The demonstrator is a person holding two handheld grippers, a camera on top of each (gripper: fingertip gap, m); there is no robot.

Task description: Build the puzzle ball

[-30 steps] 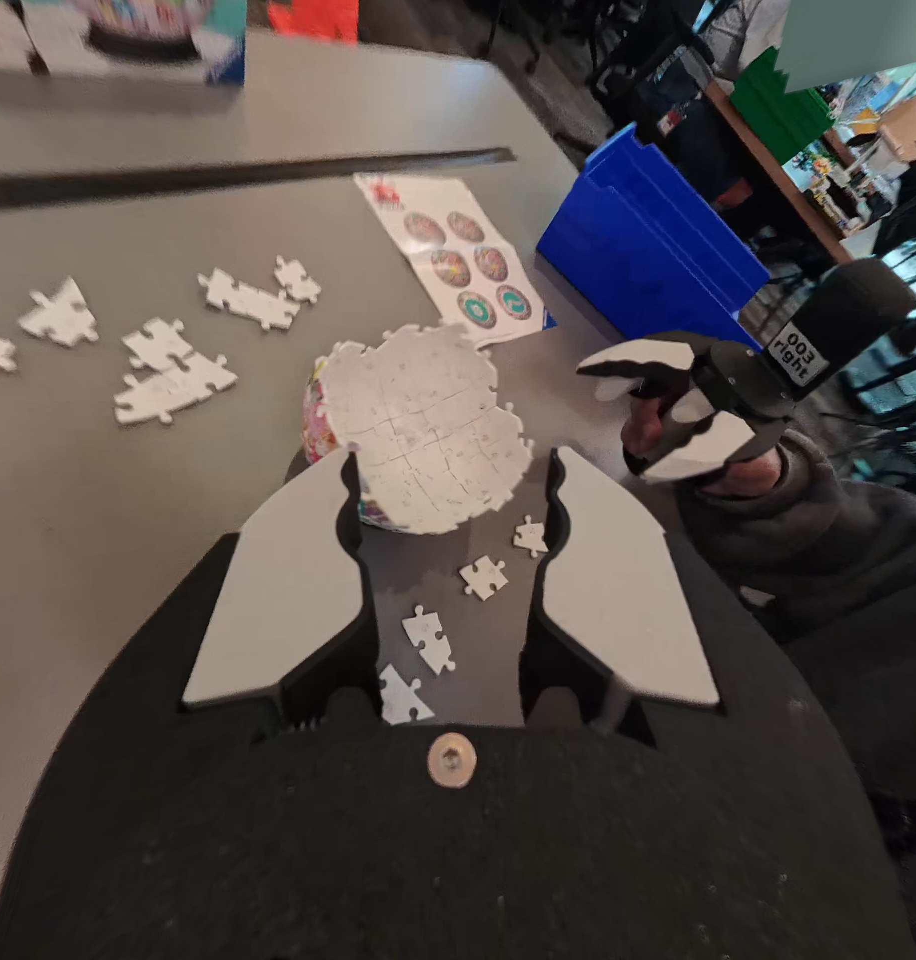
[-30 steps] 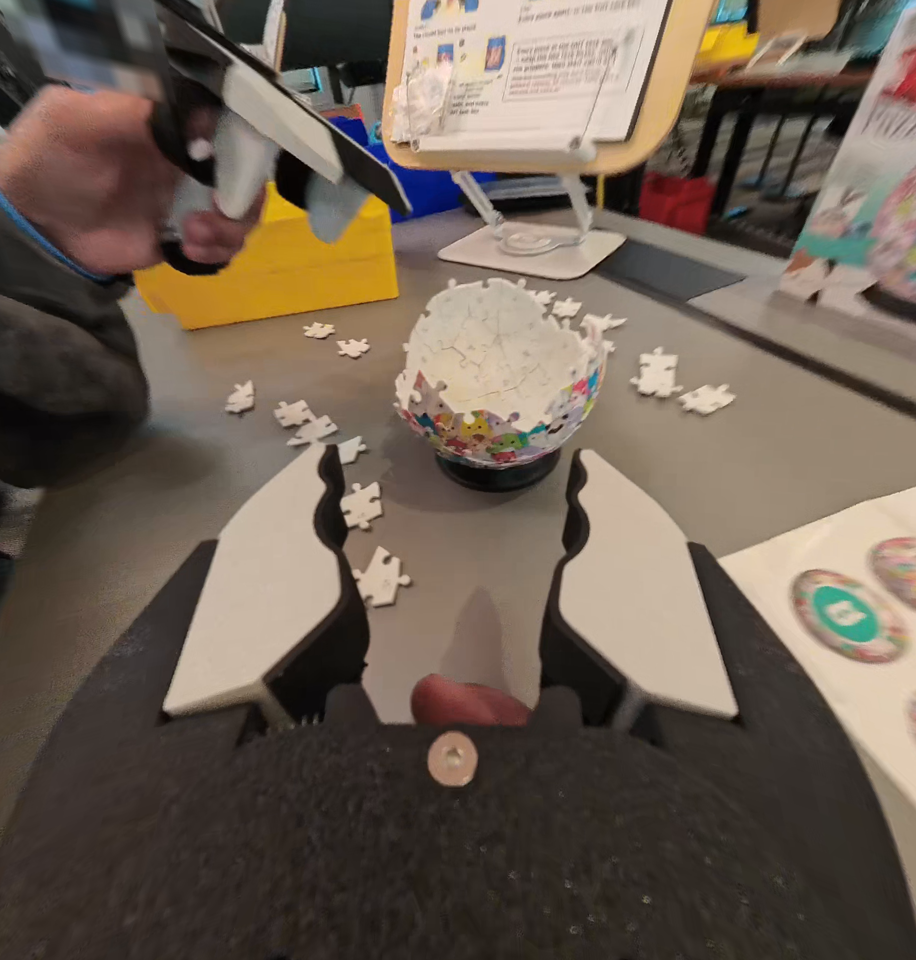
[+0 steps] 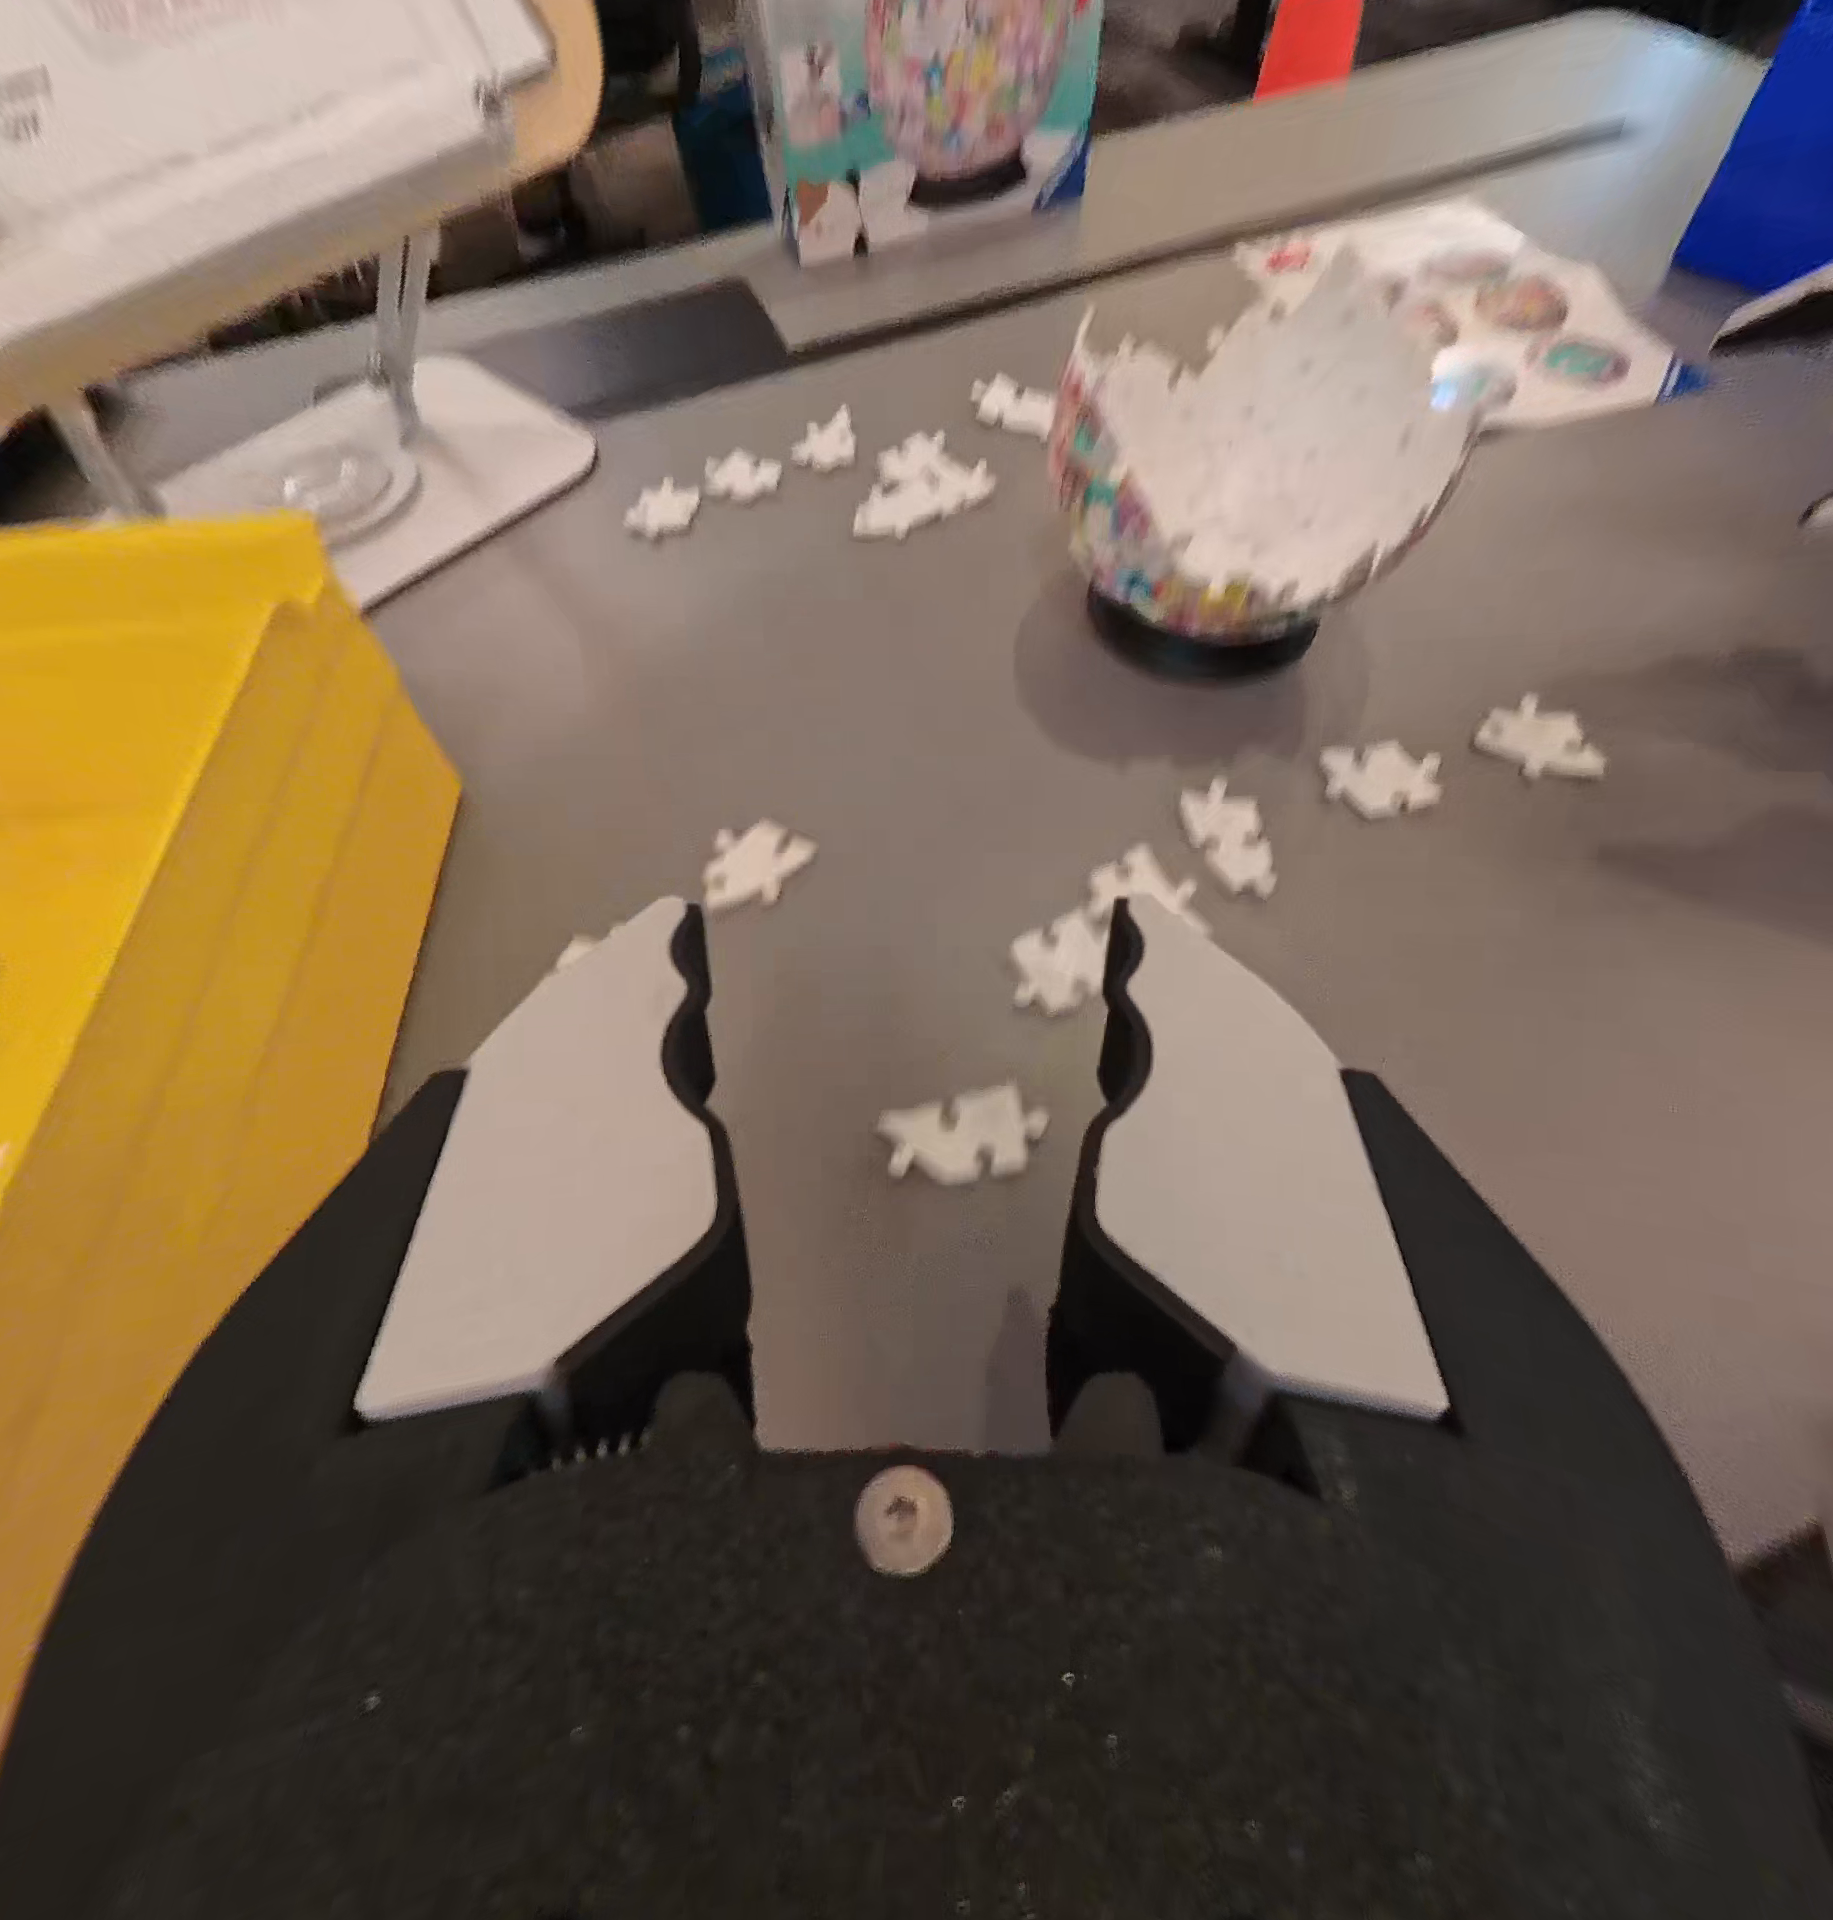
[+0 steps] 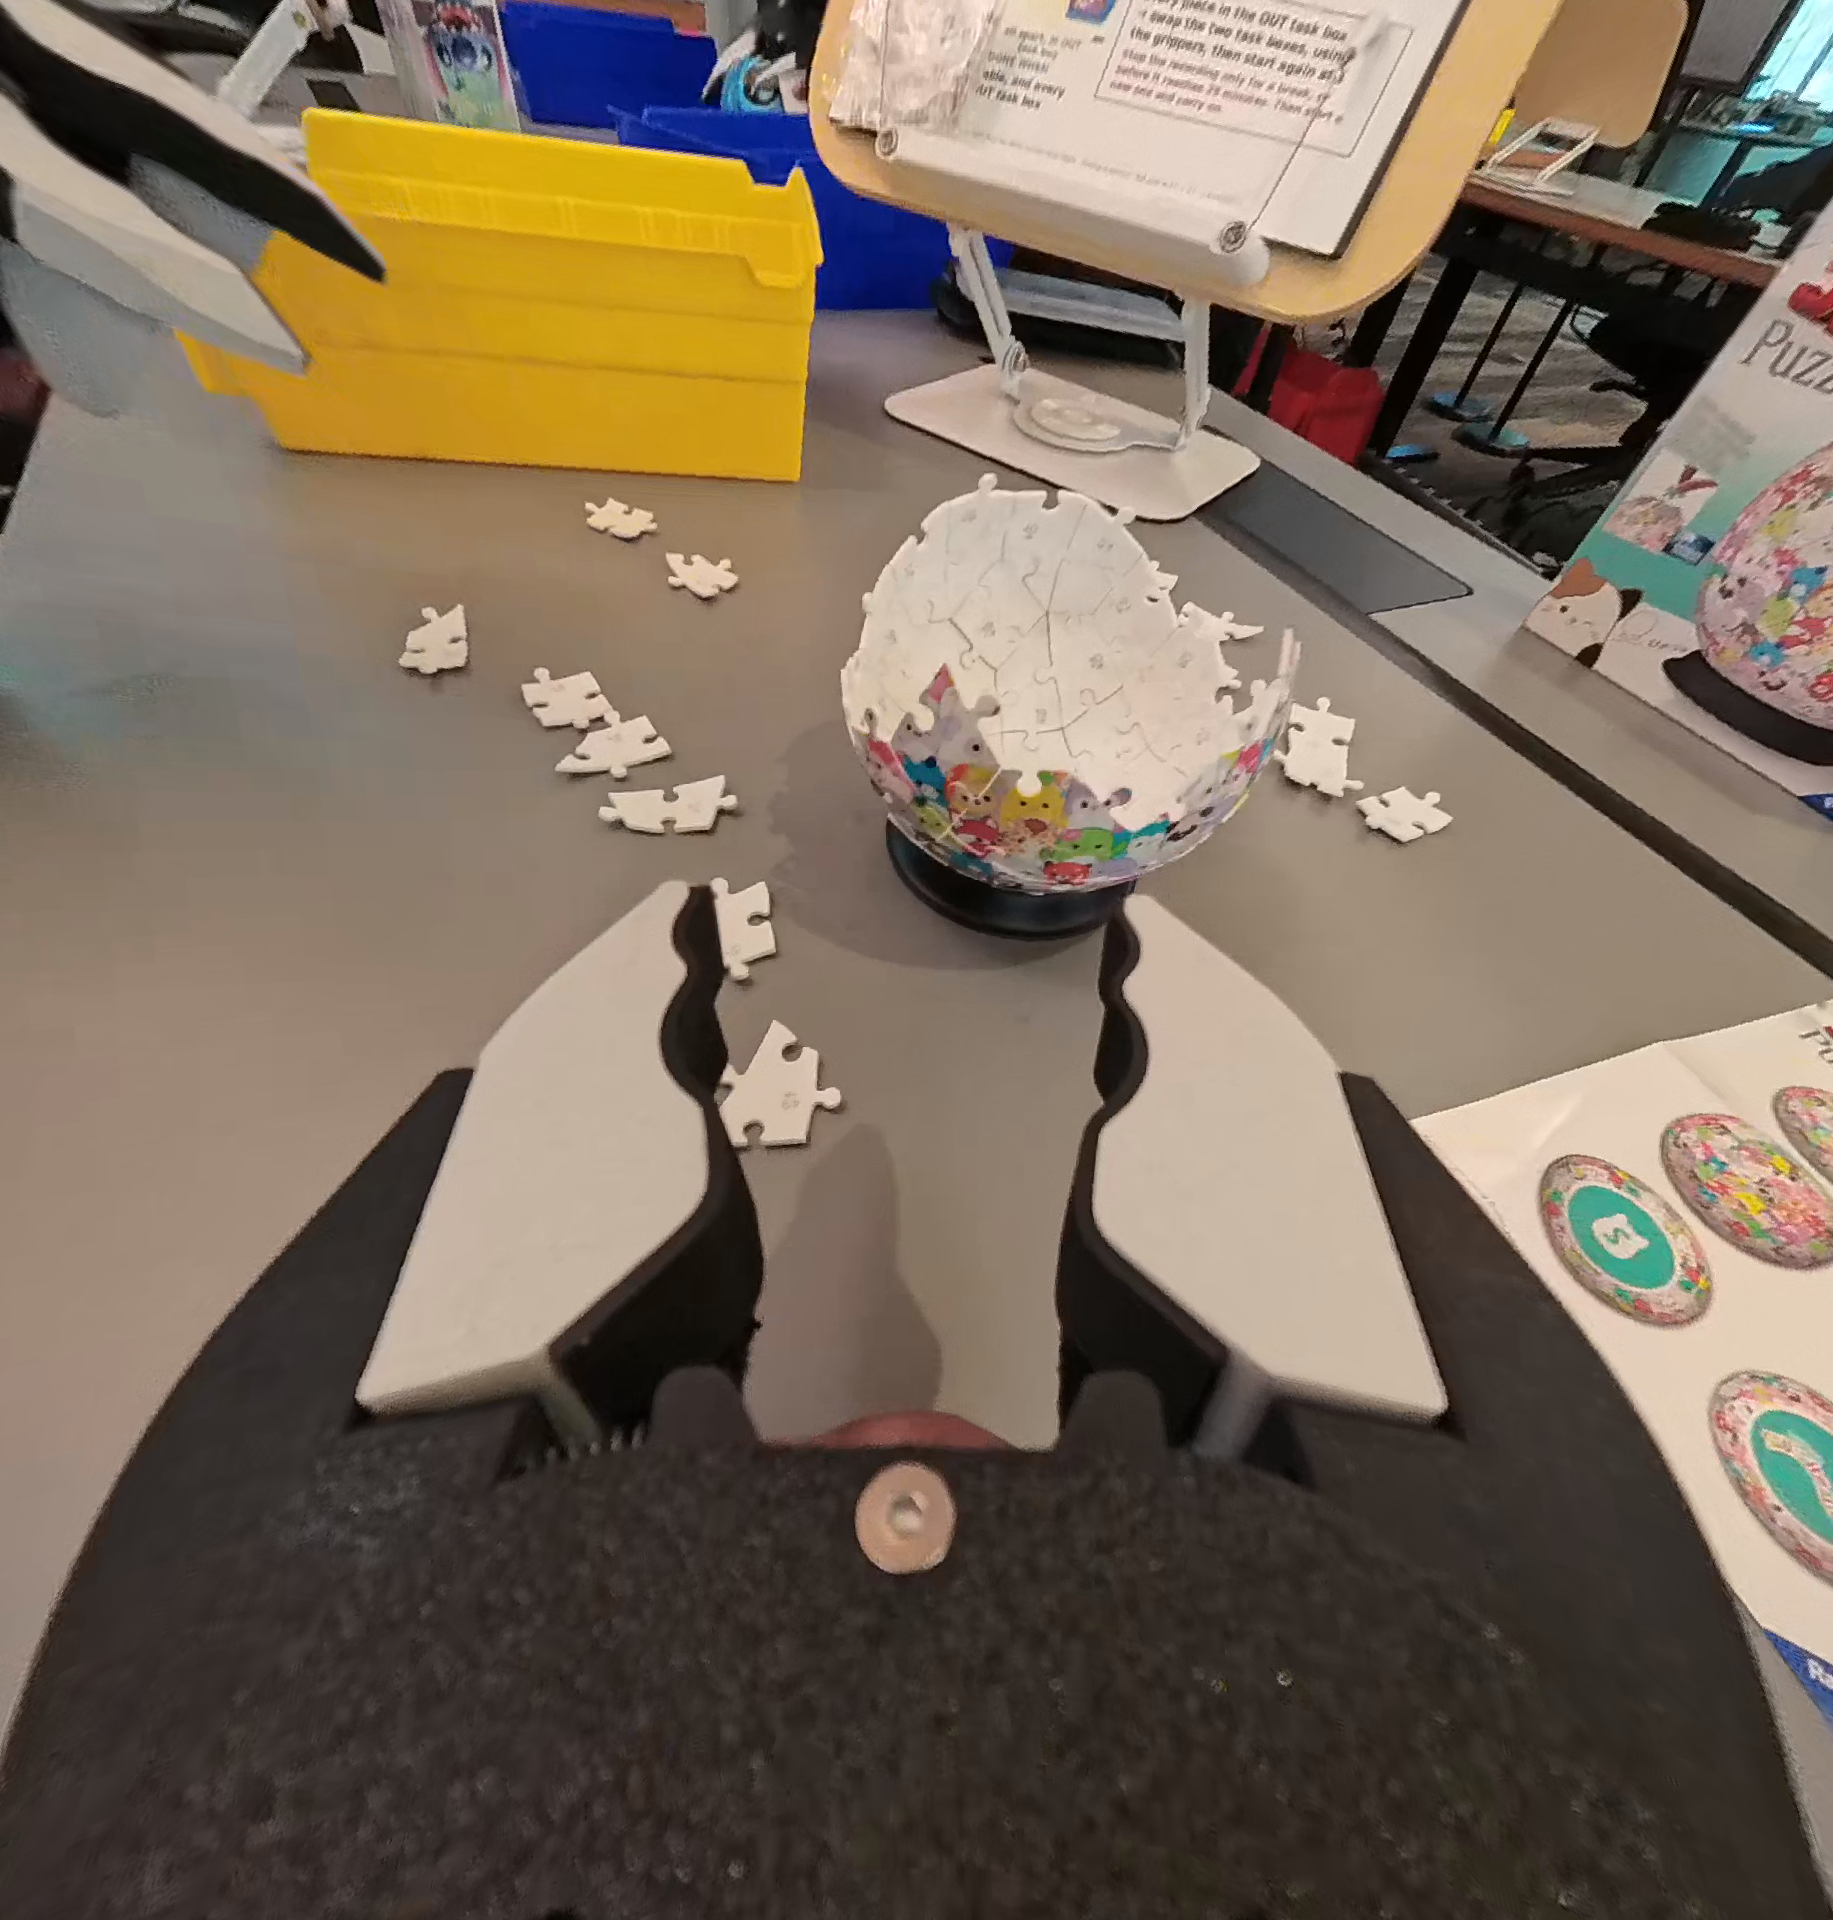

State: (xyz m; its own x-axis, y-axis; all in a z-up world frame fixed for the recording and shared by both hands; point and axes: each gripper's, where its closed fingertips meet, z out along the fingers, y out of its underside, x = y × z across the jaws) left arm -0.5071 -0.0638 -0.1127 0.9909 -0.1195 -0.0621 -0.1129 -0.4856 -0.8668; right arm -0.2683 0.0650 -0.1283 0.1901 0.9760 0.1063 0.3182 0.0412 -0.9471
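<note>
The half-built puzzle ball (image 4: 1063, 717), white inside and colourful outside, sits on a black ring stand (image 4: 1005, 902) on the grey table. It also shows blurred in the left wrist view (image 3: 1255, 488). Loose white puzzle pieces (image 4: 621, 748) lie around it. My left gripper (image 3: 907, 914) is open and empty, above a loose piece (image 3: 959, 1132) and well short of the ball. It also shows at the top left of the right wrist view (image 4: 164, 218). My right gripper (image 4: 907, 899) is open and empty, just in front of the stand, with a piece (image 4: 777, 1086) between its fingers.
Yellow bins (image 4: 548, 312) stand at the left (image 3: 143, 935). A clipboard on a white stand (image 4: 1099, 416) is behind the ball. The puzzle box (image 4: 1764, 582) stands at the right. An instruction sheet (image 4: 1722, 1268) lies at the near right. Blue bins (image 4: 870, 208) are at the back.
My left gripper has swung away from the ball, back and to the left, and now faces the loose pieces near the yellow bin. My right gripper has stayed open and edged slightly closer to the ball.
</note>
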